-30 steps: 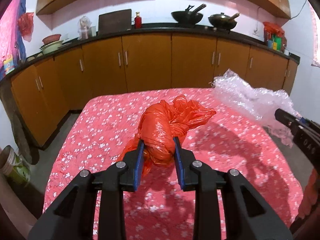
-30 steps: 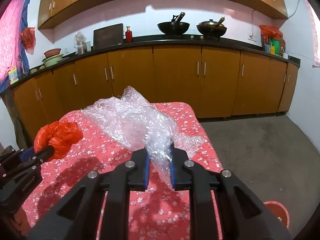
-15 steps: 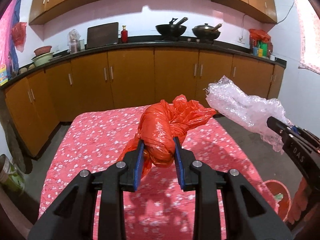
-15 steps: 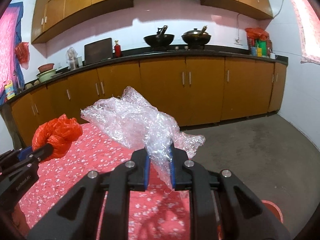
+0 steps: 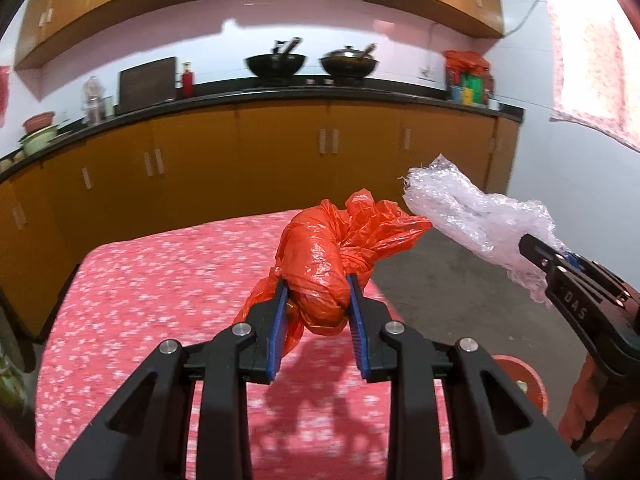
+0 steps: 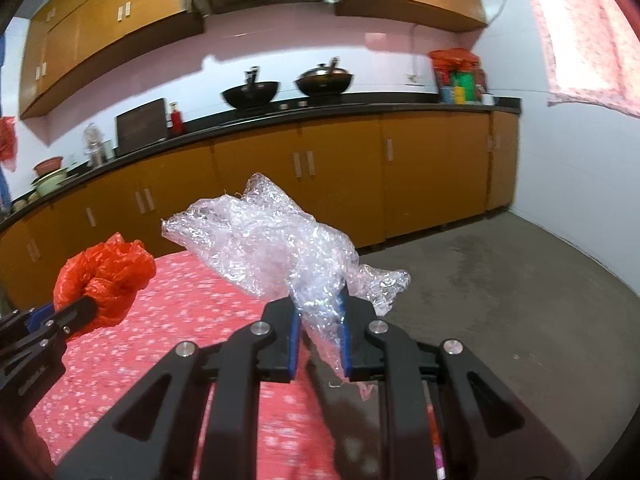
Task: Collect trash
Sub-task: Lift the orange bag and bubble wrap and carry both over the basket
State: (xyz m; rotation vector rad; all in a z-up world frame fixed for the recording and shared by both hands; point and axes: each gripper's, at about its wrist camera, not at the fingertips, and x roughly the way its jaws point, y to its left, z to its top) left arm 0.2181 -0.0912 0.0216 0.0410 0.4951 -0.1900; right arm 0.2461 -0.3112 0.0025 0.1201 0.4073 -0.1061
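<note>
The left gripper (image 5: 316,300) has its jaws clamped on the crumpled orange bag (image 5: 332,264), the right gripper (image 6: 320,324) on the bubble wrap (image 6: 272,248); both hang clear above the desk (image 5: 160,280), likely bound for the red bin (image 5: 524,380) below-right.

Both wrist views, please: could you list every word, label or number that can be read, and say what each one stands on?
"DAS" on the black side of the right gripper, seen in the left wrist view.
Raised lettering on the side of the left gripper, seen in the right wrist view: too dark and blurred to read.
Labels on the packets and bottles at the counter's far end: too small to read.
</note>
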